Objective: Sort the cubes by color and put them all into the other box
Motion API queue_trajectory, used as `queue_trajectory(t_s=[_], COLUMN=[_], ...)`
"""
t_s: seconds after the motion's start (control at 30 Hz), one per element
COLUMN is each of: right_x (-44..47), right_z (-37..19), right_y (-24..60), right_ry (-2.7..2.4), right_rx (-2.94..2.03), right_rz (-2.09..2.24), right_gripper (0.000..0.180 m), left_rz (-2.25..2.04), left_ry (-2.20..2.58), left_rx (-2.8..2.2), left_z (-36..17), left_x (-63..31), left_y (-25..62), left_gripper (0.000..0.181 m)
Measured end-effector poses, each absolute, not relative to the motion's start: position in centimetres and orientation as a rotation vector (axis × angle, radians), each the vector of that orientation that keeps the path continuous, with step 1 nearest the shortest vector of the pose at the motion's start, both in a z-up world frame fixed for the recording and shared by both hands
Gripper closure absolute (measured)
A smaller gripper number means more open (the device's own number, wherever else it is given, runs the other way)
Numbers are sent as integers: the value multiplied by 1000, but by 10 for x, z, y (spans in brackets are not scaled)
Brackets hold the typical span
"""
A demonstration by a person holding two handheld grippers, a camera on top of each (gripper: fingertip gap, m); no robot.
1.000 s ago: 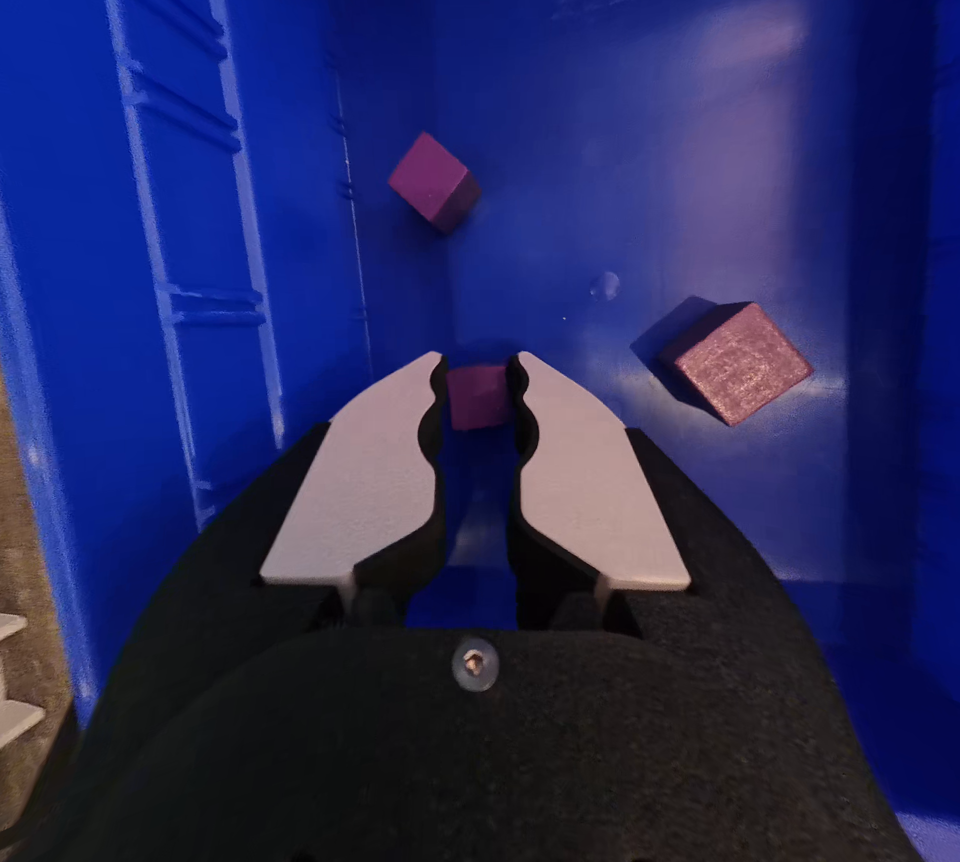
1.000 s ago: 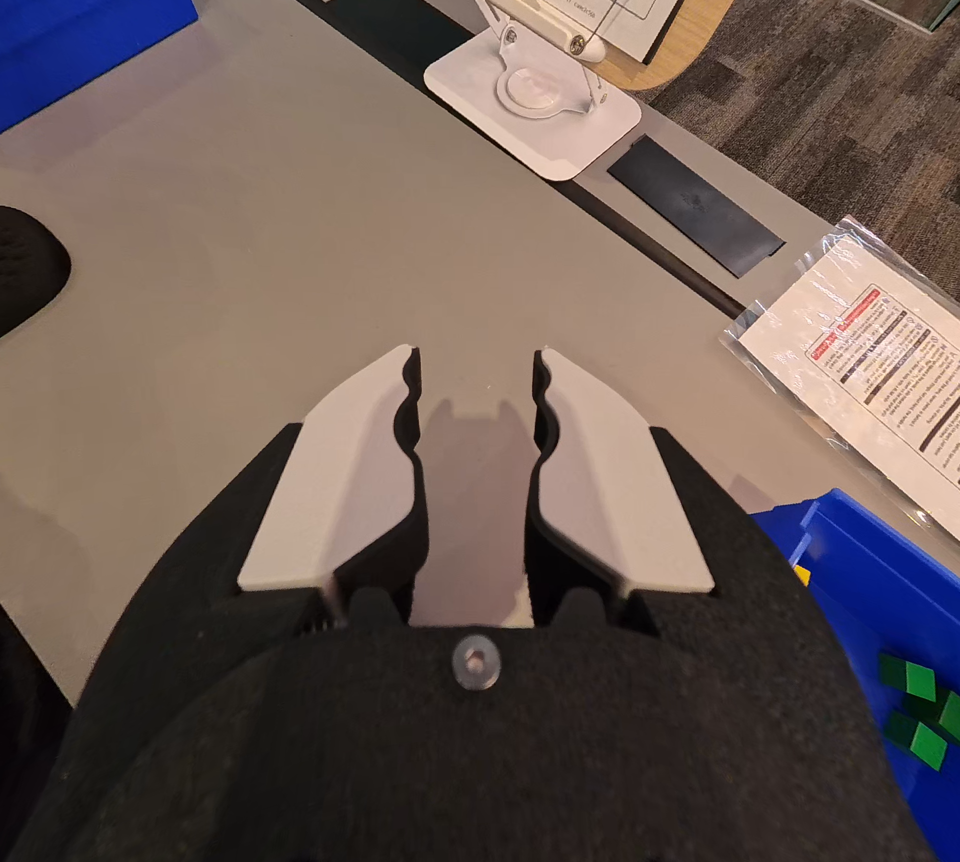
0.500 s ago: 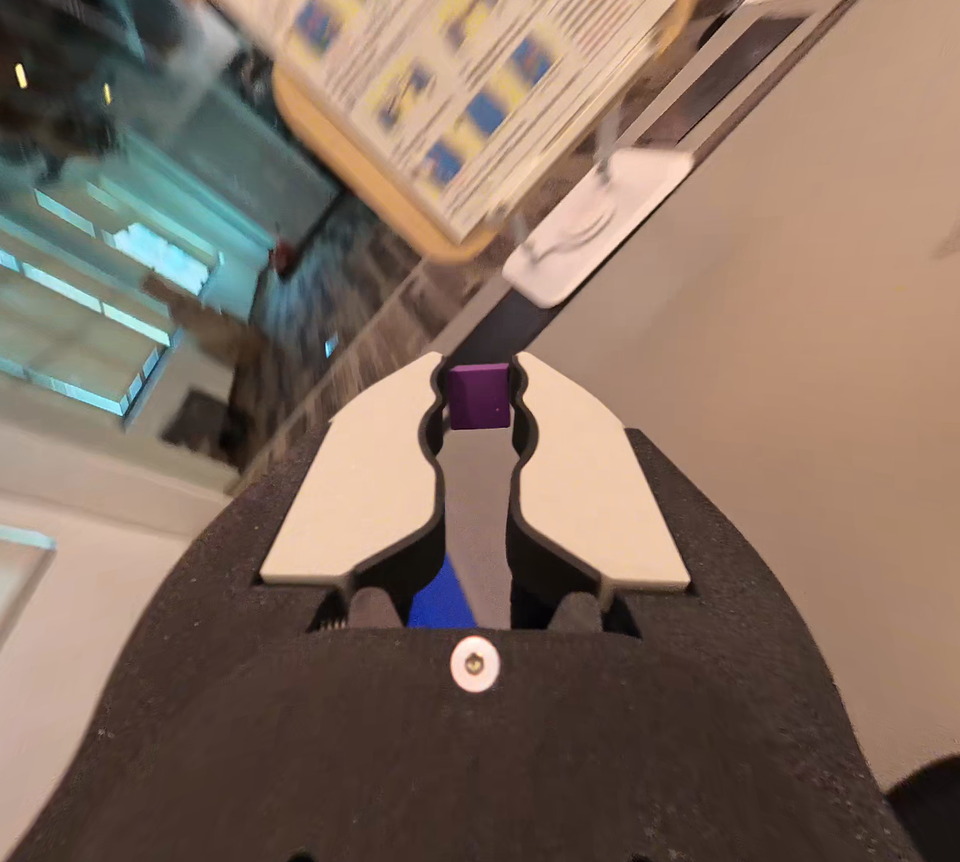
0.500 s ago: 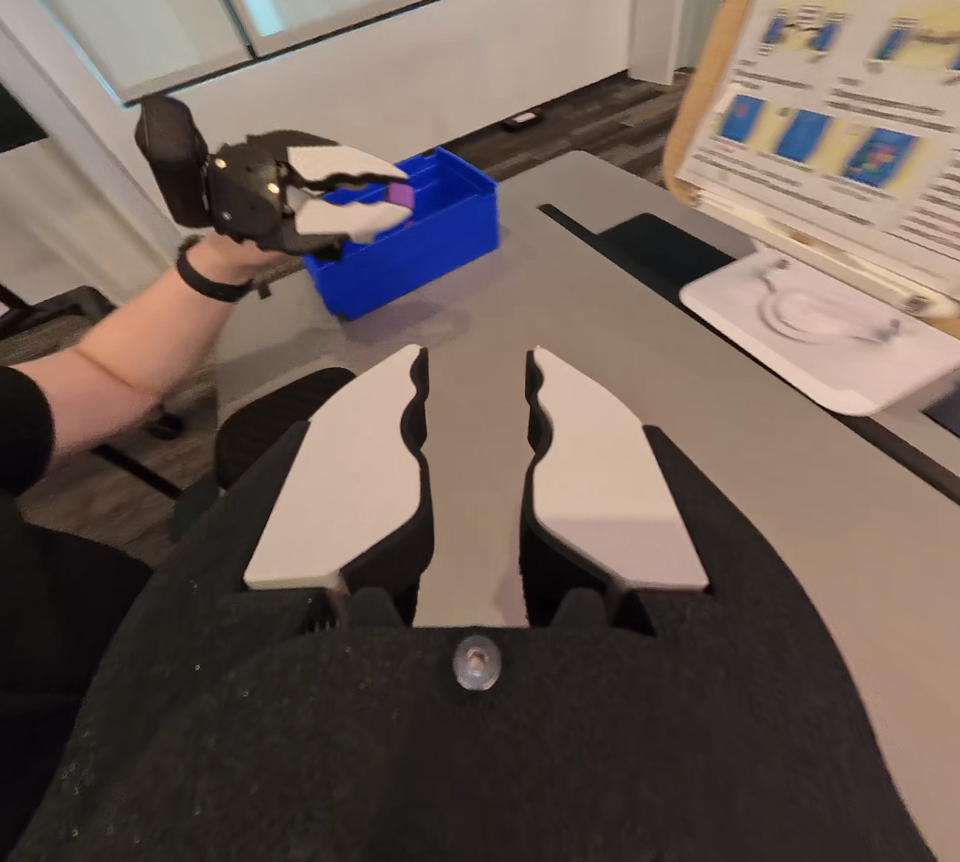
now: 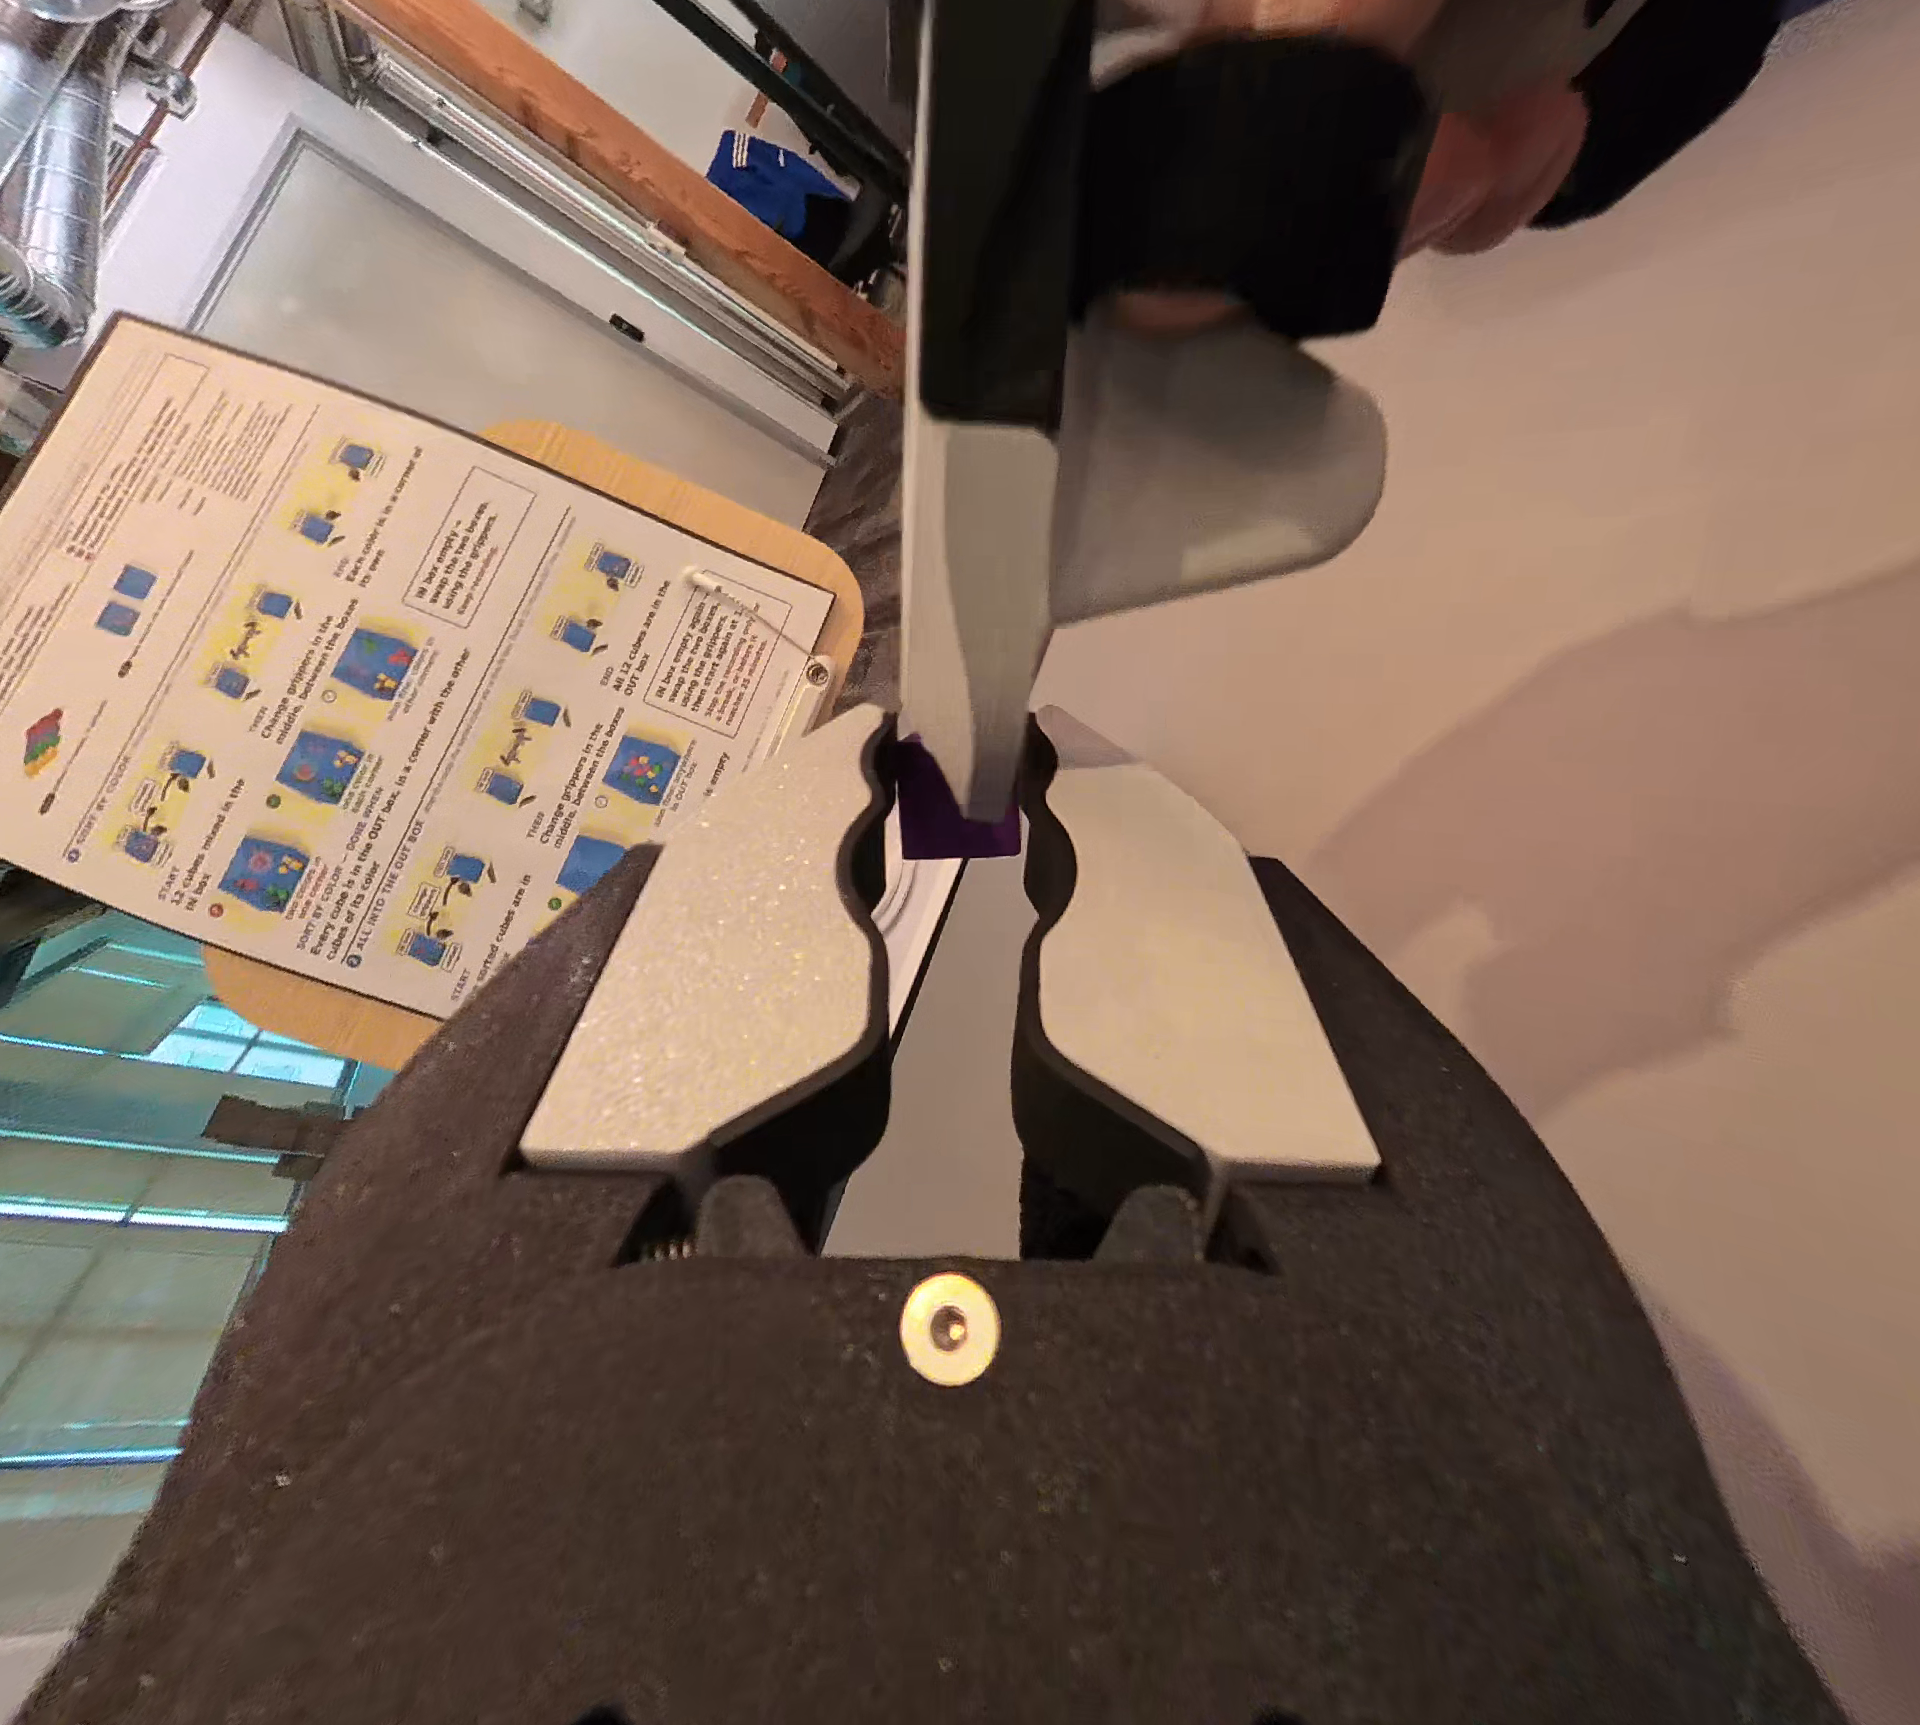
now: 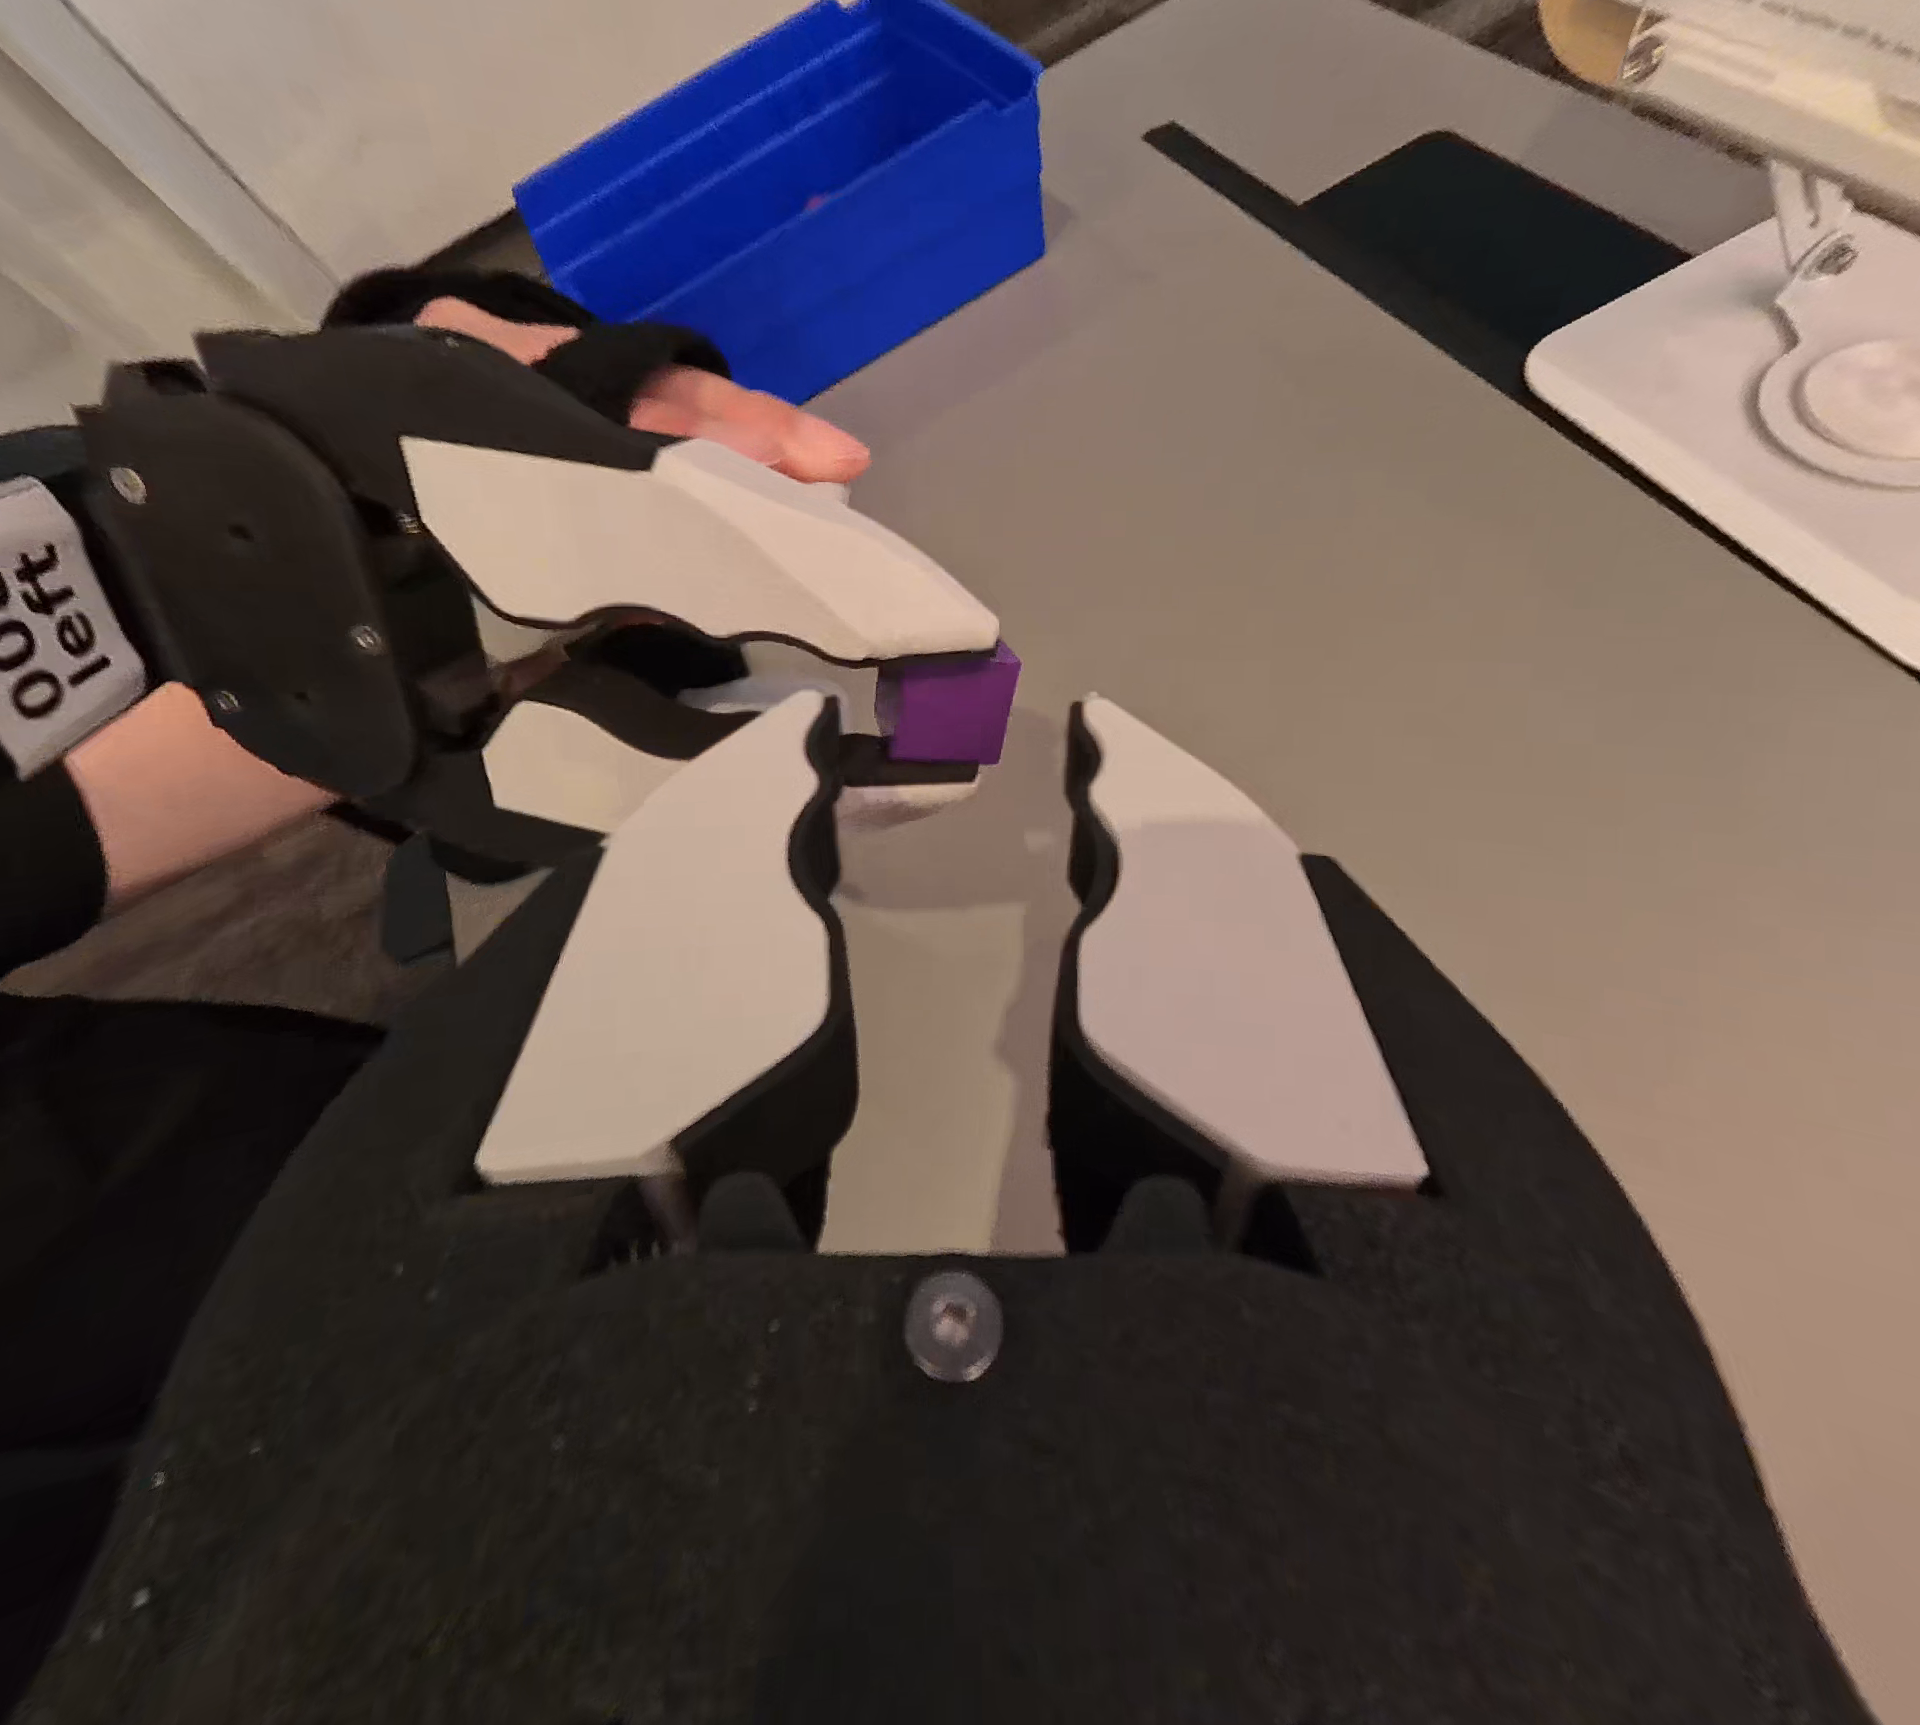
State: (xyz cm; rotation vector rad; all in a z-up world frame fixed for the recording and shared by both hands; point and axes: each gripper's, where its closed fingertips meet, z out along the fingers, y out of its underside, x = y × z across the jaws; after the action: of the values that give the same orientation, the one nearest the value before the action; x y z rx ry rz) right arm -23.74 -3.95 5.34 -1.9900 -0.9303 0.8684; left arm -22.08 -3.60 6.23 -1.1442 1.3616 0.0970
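Grey desk (image 6: 1351, 532) spreads beneath both tools, a blue plastic box (image 6: 831, 221) at its far end. Left gripper (image 6: 935, 719) has its jaws clenched on a small purple wooden cube (image 6: 951, 714), held above the desk; right gripper (image 6: 951, 740) reaches it with jaws released.

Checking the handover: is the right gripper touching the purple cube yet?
Apart. The right wrist view shows the right gripper open, grey table visible between its far finger and the purple cube.
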Motion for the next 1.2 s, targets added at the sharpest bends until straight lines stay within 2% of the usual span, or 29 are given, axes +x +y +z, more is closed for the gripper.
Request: queue_trajectory(t_s=[0.1,0.17,0.27,0.33,0.5,0.6,0.7,0.8,0.93,1.2], right_x=[-241,-239,-220,-188,-1,116,192,210,192,174], right_z=[48,49,47,55,69,38,-7,-59,-105,-113], right_y=[-43,-41,-38,-36,-39,-61,-76,-94,-139,-164], right_ry=[-996,-1002,-1043,-1033,-681,-318,25,115,-11,-161], right_rx=[-1991,-1978,-2010,-2026,-2159,-2279,-2353,-2466,-2680,-2834], right_rz=[931,926,831,717,221,129,199,357,525,576], right_gripper=[157,158,158,158,158,158,158,158,157,158], left_rz=[60,70,40,-31,-184,-200,-213,-213,-288,-356], left_ry=[1380,1351,1320,1312,1215,1189,1198,1188,1127,1020], left_rx=[-1141,-1150,-1257,-1327,-1417,-1474,-1517,-1538,-1606,-1653], left_z=[61,61,51,38,5,-17,-36,-48,-54,-47], left_x=[-216,-216,-219,-223,-240,-246,-246,-246,-247,-259], left_y=[-43,-43,-40,-41,-24,-7,-1,3,11,24], left_gripper=[159,159,130,123,134,139,141,143,145,150])
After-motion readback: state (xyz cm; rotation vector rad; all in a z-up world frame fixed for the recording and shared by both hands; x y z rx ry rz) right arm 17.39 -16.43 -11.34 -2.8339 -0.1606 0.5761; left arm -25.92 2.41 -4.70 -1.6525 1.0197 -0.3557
